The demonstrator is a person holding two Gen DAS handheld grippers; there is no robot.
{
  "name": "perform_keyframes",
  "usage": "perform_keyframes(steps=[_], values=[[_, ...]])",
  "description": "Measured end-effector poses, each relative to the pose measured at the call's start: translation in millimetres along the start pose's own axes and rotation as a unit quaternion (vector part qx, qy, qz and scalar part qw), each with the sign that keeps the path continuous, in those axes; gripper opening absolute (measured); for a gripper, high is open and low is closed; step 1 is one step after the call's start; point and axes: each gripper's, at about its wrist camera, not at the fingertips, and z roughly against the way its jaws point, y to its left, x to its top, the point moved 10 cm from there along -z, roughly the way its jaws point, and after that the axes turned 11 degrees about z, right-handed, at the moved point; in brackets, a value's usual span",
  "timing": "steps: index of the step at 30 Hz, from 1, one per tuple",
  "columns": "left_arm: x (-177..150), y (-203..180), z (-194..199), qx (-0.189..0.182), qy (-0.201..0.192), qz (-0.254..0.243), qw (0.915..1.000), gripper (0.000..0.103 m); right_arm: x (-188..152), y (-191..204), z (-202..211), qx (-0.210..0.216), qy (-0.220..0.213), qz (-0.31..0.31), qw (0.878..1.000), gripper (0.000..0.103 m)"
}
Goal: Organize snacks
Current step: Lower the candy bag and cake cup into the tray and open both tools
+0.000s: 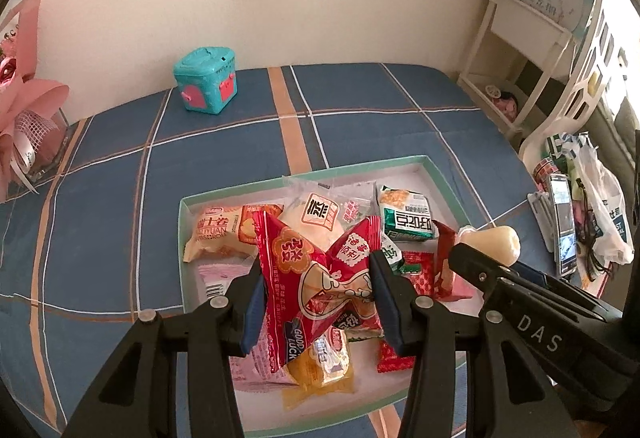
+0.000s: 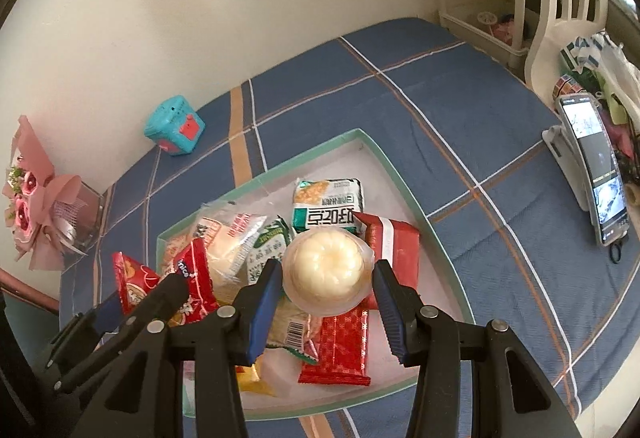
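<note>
My left gripper (image 1: pixel 318 288) is shut on a red snack packet (image 1: pixel 320 274), pinched at its middle and held above a shallow green-rimmed tray (image 1: pixel 304 174). In the right wrist view my right gripper (image 2: pixel 326 292) is shut on a round pale jelly cup (image 2: pixel 326 272), also over the tray (image 2: pixel 256 180). Each gripper shows in the other's view: the right one with the jelly cup (image 1: pixel 496 242) at the right, the left one with the red packet (image 2: pixel 160 284) at the lower left. Several wrapped snacks lie in the tray, among them a green packet (image 2: pixel 328 208) and red wafer packets (image 2: pixel 340 342).
The tray sits on a blue plaid cloth (image 1: pixel 100 206). A teal toy box (image 1: pixel 206 78) stands near the wall, a pink bouquet (image 1: pixel 24 106) at the left edge. A phone on a stand (image 2: pixel 598 166), plastic bags (image 1: pixel 600 206) and a white shelf (image 1: pixel 516 38) crowd the right side.
</note>
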Motion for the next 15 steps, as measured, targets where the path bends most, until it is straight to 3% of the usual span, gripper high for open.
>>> perform_keyframes(steps=[15], values=[[-6, 0, -20, 0.031, 0.010, -0.022, 0.9992, 0.050, -9, -6, -36, -0.002, 0.043, -0.009, 0.999, 0.050]])
